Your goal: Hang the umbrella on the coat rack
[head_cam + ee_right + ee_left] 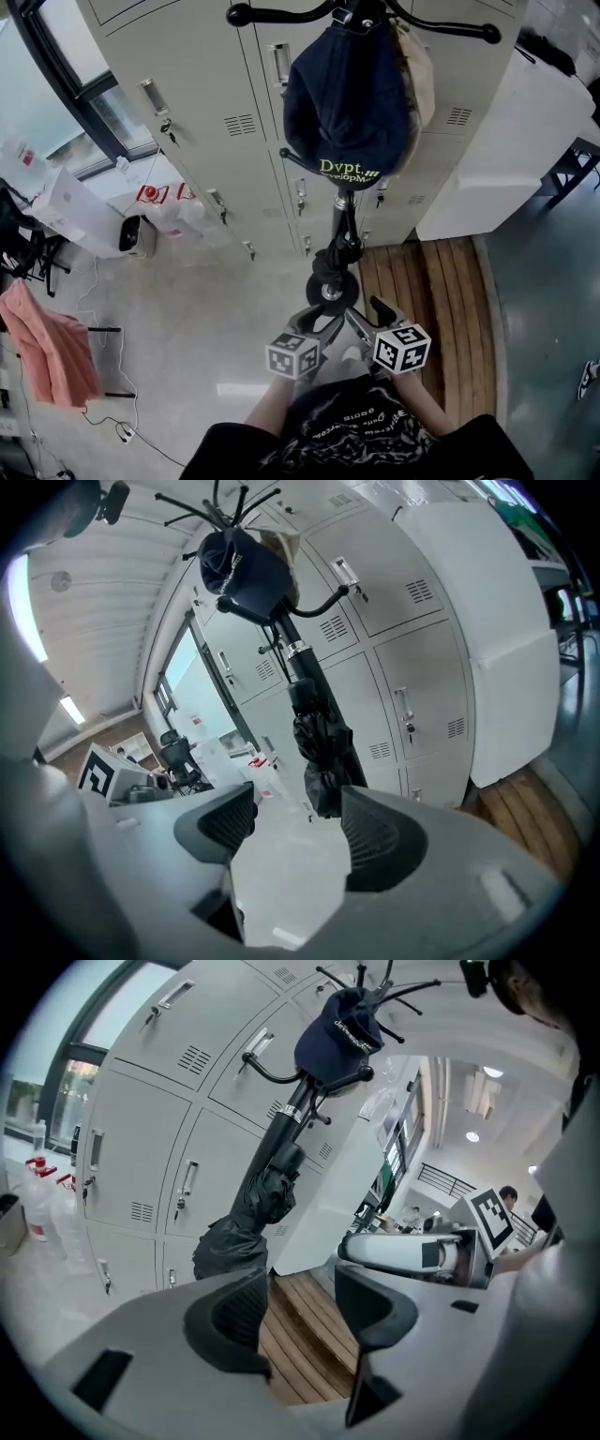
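In the head view, my left tongs point(320, 321) and right tongs point(371, 313) sit side by side just below the folded black fabric umbrella point(337, 267), both with jaws apart and neither touching it. The umbrella hangs upright under the dark navy cloth cap point(347, 94) on the black metal coat rack point(450, 28). The cap carries yellow-green lettering: "Dvpt." reads clearly, while the line beneath is partly cut off. In the left gripper view, my left tongs point(300, 1302) are partly open and empty, with only the slatted brown wooden platform point(300, 1335) showing in the gap; the umbrella point(262, 1204) hangs beyond the left jaw, apart from it, against the pale grey metal lockers point(141, 1129). The cap's print is too small to read here. In the right gripper view, my right tongs point(295, 827) are likewise partly open, gripping nothing, with the umbrella point(323, 752) hanging clear beyond the tips, below the cap point(246, 569).
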Action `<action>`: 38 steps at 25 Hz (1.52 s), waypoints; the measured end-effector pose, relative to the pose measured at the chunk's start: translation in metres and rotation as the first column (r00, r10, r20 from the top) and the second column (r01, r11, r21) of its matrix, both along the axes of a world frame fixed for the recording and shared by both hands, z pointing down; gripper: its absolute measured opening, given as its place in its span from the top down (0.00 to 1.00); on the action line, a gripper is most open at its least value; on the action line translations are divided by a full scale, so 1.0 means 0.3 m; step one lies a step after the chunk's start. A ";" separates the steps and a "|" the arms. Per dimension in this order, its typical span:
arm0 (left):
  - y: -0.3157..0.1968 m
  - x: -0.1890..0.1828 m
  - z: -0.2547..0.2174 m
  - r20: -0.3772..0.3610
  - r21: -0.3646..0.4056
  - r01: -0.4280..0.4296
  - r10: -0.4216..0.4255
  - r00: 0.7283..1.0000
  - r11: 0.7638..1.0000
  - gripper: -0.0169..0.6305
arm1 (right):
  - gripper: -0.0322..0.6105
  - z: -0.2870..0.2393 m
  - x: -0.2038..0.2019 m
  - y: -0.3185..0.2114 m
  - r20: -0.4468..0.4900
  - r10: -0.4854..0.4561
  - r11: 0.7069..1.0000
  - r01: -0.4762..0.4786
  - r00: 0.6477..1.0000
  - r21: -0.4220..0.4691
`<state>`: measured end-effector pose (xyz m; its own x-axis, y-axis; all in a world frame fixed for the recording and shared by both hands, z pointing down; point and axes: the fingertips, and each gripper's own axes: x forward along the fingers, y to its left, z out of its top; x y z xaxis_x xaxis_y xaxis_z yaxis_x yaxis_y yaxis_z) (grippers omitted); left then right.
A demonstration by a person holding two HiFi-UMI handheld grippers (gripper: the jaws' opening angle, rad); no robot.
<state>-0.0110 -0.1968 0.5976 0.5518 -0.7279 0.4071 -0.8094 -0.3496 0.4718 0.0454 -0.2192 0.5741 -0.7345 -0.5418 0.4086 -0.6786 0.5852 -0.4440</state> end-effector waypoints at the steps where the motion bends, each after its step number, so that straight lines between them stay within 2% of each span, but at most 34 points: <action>1: 0.009 0.000 0.000 0.005 0.002 -0.009 0.009 1.000 1.000 0.61 | 0.51 0.001 -0.001 0.014 -0.016 0.005 1.000 -0.005 1.000 0.008; 3: 0.028 -0.003 -0.002 0.010 0.006 -0.019 0.018 1.000 1.000 0.62 | 0.55 0.000 -0.002 0.041 -0.036 0.021 0.999 -0.020 0.999 0.026; 6: 0.060 -0.006 -0.007 0.014 0.014 -0.018 0.017 1.000 1.000 0.70 | 0.66 -0.002 0.001 0.080 -0.050 0.049 0.998 -0.047 0.998 0.041; 8: 0.083 -0.004 -0.011 0.016 0.020 -0.026 0.025 1.000 0.999 0.78 | 0.69 -0.002 -0.001 0.106 -0.052 0.064 0.997 -0.062 0.997 0.036; 10: 0.109 -0.002 -0.015 0.019 0.024 -0.040 0.040 0.999 0.999 0.81 | 0.70 -0.001 -0.009 0.130 -0.062 0.080 0.996 -0.078 0.995 0.035; 15: 0.157 -0.005 -0.025 0.018 0.045 -0.051 0.050 0.999 0.998 0.90 | 0.81 0.000 -0.038 0.191 -0.086 0.102 0.993 -0.097 0.991 0.061; 21: 0.201 0.001 -0.023 0.047 0.050 -0.082 0.080 0.996 0.995 0.93 | 0.83 0.030 -0.053 0.248 -0.137 0.128 0.992 -0.123 0.982 0.043; 28: 0.227 -0.022 -0.023 0.047 0.054 -0.084 0.081 0.996 0.995 0.94 | 0.94 0.009 -0.066 0.273 -0.126 0.166 0.985 -0.157 0.978 0.077; 38: 0.228 -0.035 -0.030 0.073 0.070 -0.121 0.116 0.991 0.990 0.94 | 0.94 0.002 -0.094 0.285 -0.132 0.197 0.978 -0.186 0.971 0.095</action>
